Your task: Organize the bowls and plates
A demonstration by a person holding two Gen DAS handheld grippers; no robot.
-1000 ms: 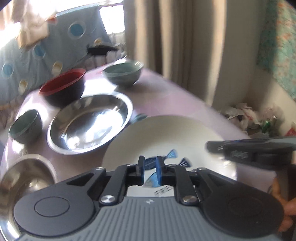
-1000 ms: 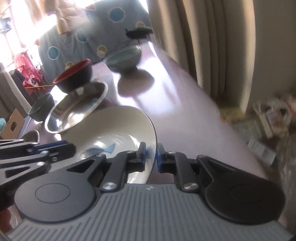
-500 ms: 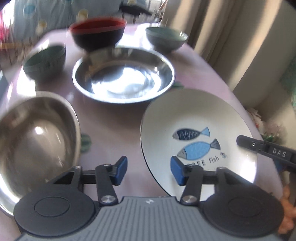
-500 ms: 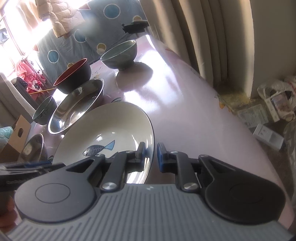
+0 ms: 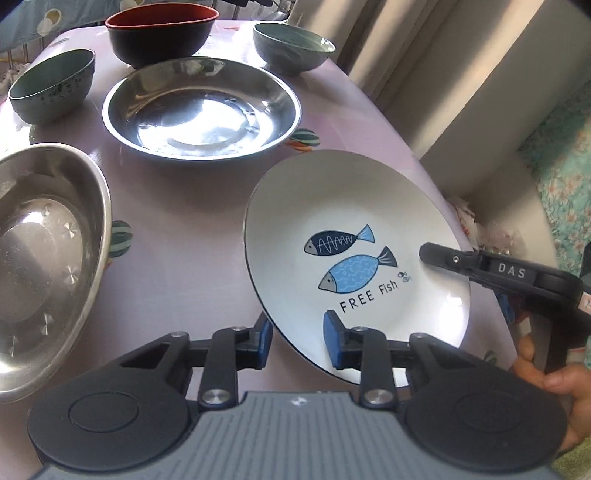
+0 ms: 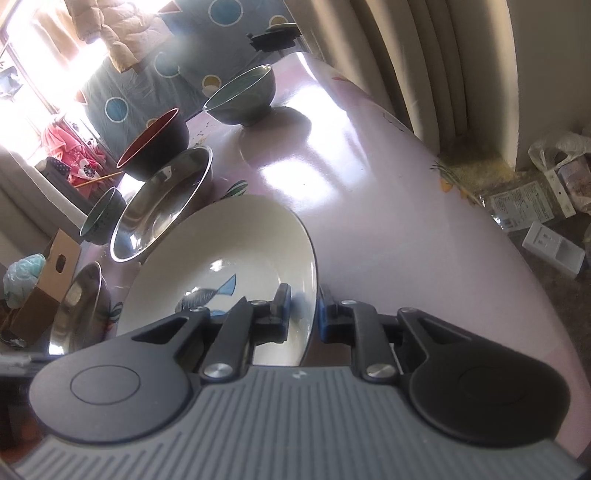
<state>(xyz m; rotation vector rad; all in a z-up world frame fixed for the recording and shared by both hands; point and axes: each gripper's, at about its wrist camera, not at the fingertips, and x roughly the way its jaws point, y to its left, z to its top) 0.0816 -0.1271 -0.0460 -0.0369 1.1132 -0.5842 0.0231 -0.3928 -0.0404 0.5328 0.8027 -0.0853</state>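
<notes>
The white plate (image 5: 354, 236) carries two printed fish, one dark blue and one light blue, above the lettering "FREE Fish". The right tool (image 6: 303, 314) bears the lettering "DAS" on its upper arm, legible in the left wrist view.

Plate position: tilted, lifted off the pale purple counter (image 5: 184, 280) at the counter's near right part, just beside the shallow steel dish (image 5: 201, 107). The plate holds nothing.

Right tool: clenched on the plate's rim, one blue pad on the plate's face and one behind it. A hand (image 5: 550, 373) grips its handle.

Left tool (image 5: 297, 341): jaws closing, with the plate's near rim between them. One pad (image 5: 332, 341) lies over the plate's face; the other sits below the rim. The pads do not yet press on the rim.

Other containers on the counter, all empty:
- Shallow steel dish, centre.
- Deep steel bowl (image 5: 44, 251), left, near edge.
- Small green bowl (image 5: 51, 85), far left.
- Black bowl with red interior (image 5: 160, 31), far centre.
- Green bowl (image 5: 293, 46), far right.

Watermelon motifs (image 5: 120, 238) are printed on the counter covering.
</notes>
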